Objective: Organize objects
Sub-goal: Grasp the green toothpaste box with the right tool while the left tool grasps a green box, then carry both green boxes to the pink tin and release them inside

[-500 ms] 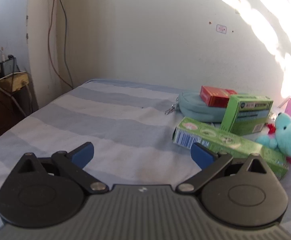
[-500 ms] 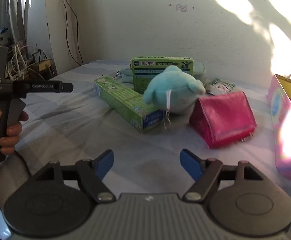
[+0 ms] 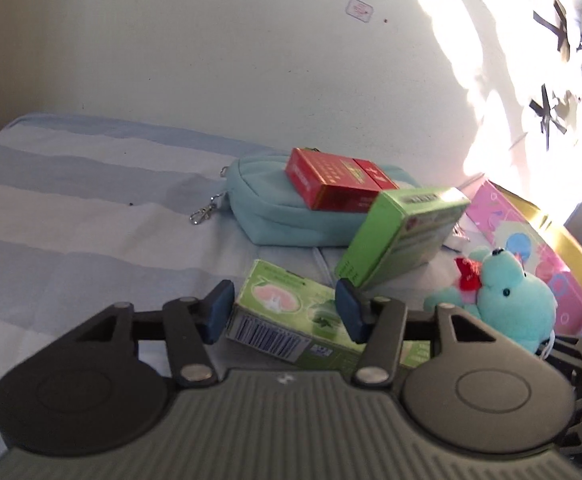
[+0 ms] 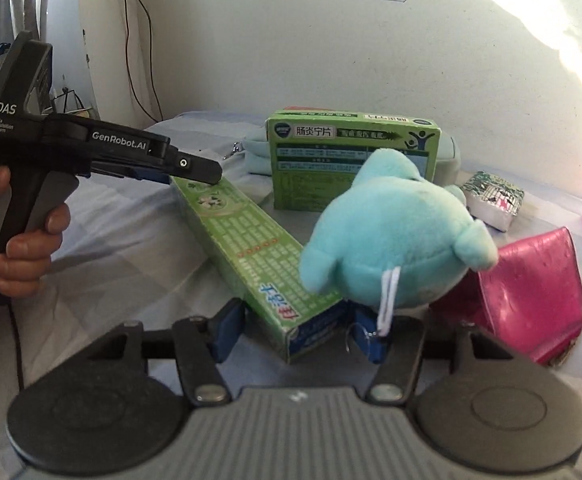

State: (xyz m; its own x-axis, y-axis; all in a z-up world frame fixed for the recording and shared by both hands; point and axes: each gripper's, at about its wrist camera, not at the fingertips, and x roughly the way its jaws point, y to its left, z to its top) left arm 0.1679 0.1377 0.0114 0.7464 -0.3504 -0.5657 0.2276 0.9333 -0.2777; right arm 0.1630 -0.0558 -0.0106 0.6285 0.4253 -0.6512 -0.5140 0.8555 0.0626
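A long green box (image 3: 275, 304) lies on the striped bed sheet (image 3: 71, 220). My left gripper (image 3: 285, 312) is shut on its barcode end, a blue pad against each side. In the right wrist view the same box (image 4: 251, 240) runs diagonally toward me. My right gripper (image 4: 297, 334) is shut on its near end. The left gripper (image 4: 213, 174) sits over the far end, held by a person's hand (image 4: 31, 256). A teal plush toy (image 4: 391, 240) leans against the box's right side, just above my right pad.
A green medicine box (image 3: 403, 232) stands tilted behind, by a blue pouch (image 3: 267, 208) with a red box (image 3: 331, 184) on top. A pink pouch (image 4: 531, 288), a small patterned packet (image 4: 491, 196) and a pink box (image 3: 531, 240) lie at the right. The wall is close behind.
Both grippers have moved forward onto the long green box, one at each end. Their jaws have narrowed from wide open to the box's sides.
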